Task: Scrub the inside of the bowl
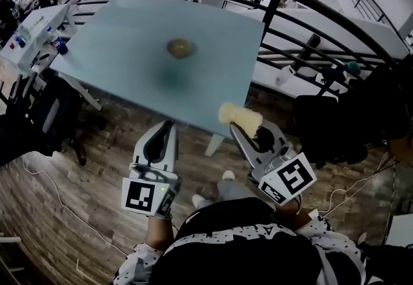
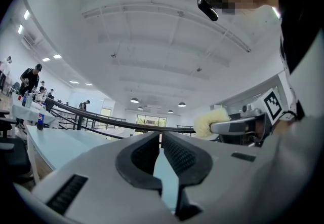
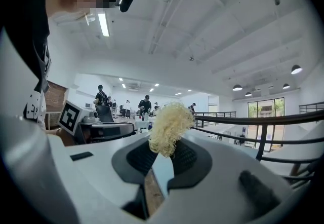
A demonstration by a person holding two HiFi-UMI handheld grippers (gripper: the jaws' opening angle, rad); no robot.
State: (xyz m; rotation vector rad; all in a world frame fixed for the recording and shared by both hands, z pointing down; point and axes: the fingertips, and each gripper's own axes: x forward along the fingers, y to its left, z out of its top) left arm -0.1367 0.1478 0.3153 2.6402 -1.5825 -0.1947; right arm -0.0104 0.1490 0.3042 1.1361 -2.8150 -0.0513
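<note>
A small brownish bowl (image 1: 181, 48) sits near the middle of a pale blue table (image 1: 129, 51), far ahead of both grippers. My left gripper (image 1: 170, 124) hangs over the wooden floor short of the table's near edge, jaws shut with nothing between them (image 2: 161, 136). My right gripper (image 1: 242, 130) is shut on a pale yellow fibrous scrubber (image 1: 240, 117), which sticks out past the jaw tips (image 3: 169, 125). That scrubber (image 2: 210, 121) also shows in the left gripper view, to the right. Both grippers are held low, near the person's body.
A curved black railing (image 1: 277, 3) runs behind and right of the table. A white side table (image 1: 35, 35) with bottles stands at left, with dark chairs (image 1: 45, 116) beneath it. A dark chair (image 1: 342, 129) sits right. People stand far off (image 3: 144, 104).
</note>
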